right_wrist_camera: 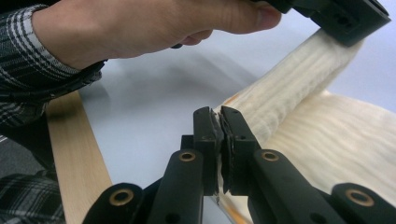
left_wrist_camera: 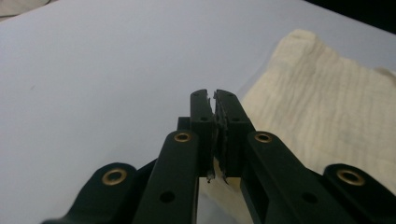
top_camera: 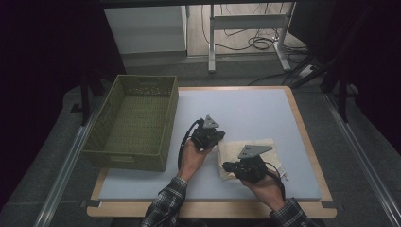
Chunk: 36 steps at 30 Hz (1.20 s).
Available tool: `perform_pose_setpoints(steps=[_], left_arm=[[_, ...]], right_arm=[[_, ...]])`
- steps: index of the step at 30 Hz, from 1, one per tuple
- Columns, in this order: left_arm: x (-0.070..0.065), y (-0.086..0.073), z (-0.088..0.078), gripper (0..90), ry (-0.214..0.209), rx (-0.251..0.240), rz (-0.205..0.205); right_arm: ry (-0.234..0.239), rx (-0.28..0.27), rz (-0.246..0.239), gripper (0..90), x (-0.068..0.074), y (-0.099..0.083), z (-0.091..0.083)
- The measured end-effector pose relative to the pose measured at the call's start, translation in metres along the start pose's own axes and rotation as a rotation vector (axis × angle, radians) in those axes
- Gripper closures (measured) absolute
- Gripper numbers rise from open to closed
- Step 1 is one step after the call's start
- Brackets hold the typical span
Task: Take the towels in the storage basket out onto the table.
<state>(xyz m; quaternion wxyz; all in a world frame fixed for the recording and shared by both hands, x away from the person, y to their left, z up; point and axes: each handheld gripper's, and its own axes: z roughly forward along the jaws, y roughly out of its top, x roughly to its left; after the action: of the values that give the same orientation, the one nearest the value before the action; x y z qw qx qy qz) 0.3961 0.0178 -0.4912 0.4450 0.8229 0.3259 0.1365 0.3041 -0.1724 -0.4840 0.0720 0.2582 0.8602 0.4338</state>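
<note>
A cream cloth (top_camera: 228, 153) lies folded on the white mat, right of centre. My left gripper (top_camera: 218, 141) is at the cloth's left edge, my right gripper (top_camera: 227, 166) at its near left corner. In the left gripper view the jaws (left_wrist_camera: 214, 95) are shut, with the cloth (left_wrist_camera: 327, 107) to their right and a bit of it under them. In the right gripper view the jaws (right_wrist_camera: 219, 112) are shut on the cloth's edge (right_wrist_camera: 336, 140). That edge rises as a taut strip to the left gripper (right_wrist_camera: 345, 18) at the top right.
An olive woven basket (top_camera: 118, 156) stands open on the left of the table. The white mat (top_camera: 246, 109) has a wooden border (right_wrist_camera: 70, 154). Table legs and cables lie on the floor beyond the far edge. The person's left hand (right_wrist_camera: 154, 28) reaches across the right gripper view.
</note>
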Motion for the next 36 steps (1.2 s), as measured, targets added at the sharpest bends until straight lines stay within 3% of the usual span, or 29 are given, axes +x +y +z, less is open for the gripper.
perform_pose_setpoints(steps=[14,20,33,36], left_arm=[[-0.023,0.032,0.042,86.2,-0.076,-0.009,0.076],[-0.030,0.041,0.057,86.2,-0.100,-0.008,0.085],[-0.049,0.058,0.084,86.0,-0.128,0.002,0.138],[-0.053,0.060,0.089,85.9,-0.138,-0.004,0.129]], right_arm=[[-0.083,-0.024,0.082,85.8,-0.034,-0.029,-0.047],[-0.119,-0.031,0.110,85.8,-0.046,-0.039,-0.063],[-0.161,-0.038,0.151,85.7,-0.059,-0.056,-0.084],[-0.165,-0.036,0.162,85.7,-0.060,-0.060,-0.088]])
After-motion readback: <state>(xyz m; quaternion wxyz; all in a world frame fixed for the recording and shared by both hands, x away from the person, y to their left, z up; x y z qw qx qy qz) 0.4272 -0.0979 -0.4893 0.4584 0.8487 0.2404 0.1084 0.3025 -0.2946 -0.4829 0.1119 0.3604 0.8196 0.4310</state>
